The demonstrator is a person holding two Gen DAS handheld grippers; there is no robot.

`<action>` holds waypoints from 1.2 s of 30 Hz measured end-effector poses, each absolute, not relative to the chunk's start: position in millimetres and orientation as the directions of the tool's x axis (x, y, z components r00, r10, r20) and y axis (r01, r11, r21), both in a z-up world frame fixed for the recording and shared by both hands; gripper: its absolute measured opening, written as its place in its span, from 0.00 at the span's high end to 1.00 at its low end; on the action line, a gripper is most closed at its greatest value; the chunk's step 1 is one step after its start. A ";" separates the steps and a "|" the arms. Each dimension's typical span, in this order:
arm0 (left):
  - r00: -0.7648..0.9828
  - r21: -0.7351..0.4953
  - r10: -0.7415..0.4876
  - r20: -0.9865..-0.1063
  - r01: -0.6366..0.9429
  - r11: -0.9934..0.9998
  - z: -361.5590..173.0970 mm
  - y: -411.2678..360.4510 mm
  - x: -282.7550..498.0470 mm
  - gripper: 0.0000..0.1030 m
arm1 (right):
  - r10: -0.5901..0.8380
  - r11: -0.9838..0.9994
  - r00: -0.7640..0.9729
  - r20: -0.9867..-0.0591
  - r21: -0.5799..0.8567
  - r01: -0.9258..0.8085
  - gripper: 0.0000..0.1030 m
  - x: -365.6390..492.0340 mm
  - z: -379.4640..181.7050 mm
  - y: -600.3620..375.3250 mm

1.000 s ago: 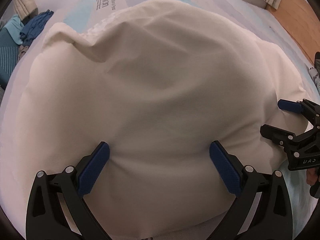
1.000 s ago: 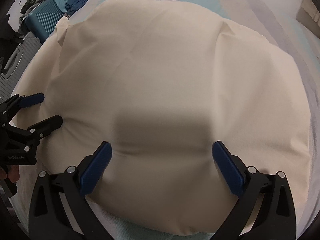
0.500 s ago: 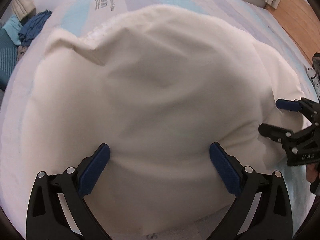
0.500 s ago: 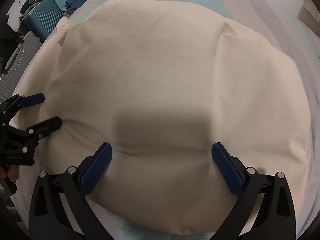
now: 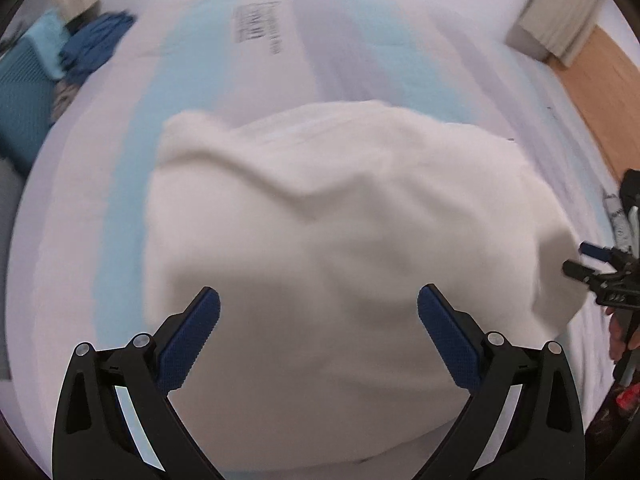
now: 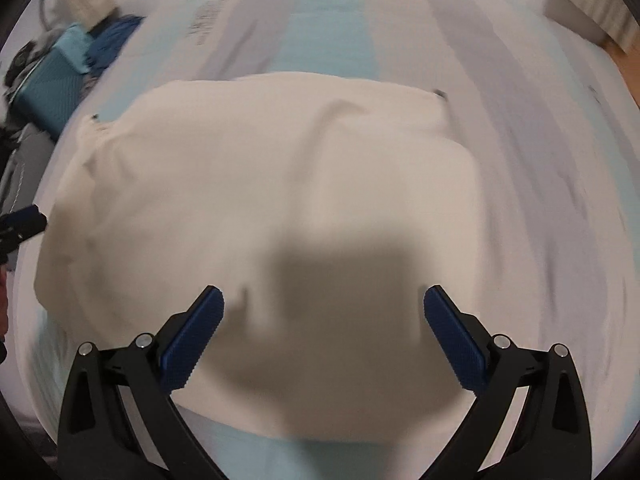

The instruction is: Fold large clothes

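I count one cream garment (image 5: 340, 240) on one striped mattress (image 5: 360, 52). Two grippers: my left gripper (image 5: 319, 334) and right gripper (image 6: 323, 334), each with two blue pads, four in all. At far left sit one teal suitcase (image 6: 48, 92) and one heap of blue cloth (image 5: 94, 46).

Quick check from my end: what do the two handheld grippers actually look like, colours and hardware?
Both match: the left gripper and right gripper have black plastic linkage arms with silver pivot screws, each ending in two flat, ridged blue finger pads. White strips show inside the left gripper's arms. No cables or sleeves are visible.
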State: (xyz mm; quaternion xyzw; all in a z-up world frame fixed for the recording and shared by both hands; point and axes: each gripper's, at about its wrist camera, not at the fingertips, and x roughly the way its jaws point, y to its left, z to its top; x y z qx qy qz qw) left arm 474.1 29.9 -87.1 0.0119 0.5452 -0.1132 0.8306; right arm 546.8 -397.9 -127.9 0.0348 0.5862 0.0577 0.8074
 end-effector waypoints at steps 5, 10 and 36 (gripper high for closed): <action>0.338 -0.127 -0.215 -0.916 0.262 0.957 -102.1 -36.9 488.3 0.06 | 0.121 0.990 0.276 -0.954 0.135 0.035 0.07 519.5 -134.6 -431.6; 0.267 -0.102 -0.188 -0.945 0.305 0.947 -137.4 -85.6 505.2 0.06 | 0.135 0.976 0.250 -0.959 0.172 0.136 0.07 497.1 -153.1 -451.5; 0.240 -0.044 -0.115 -0.964 0.281 0.959 -170.7 -83.3 537.2 0.05 | 0.545 0.825 0.027 -0.838 0.541 0.163 0.06 629.4 -223.6 -482.6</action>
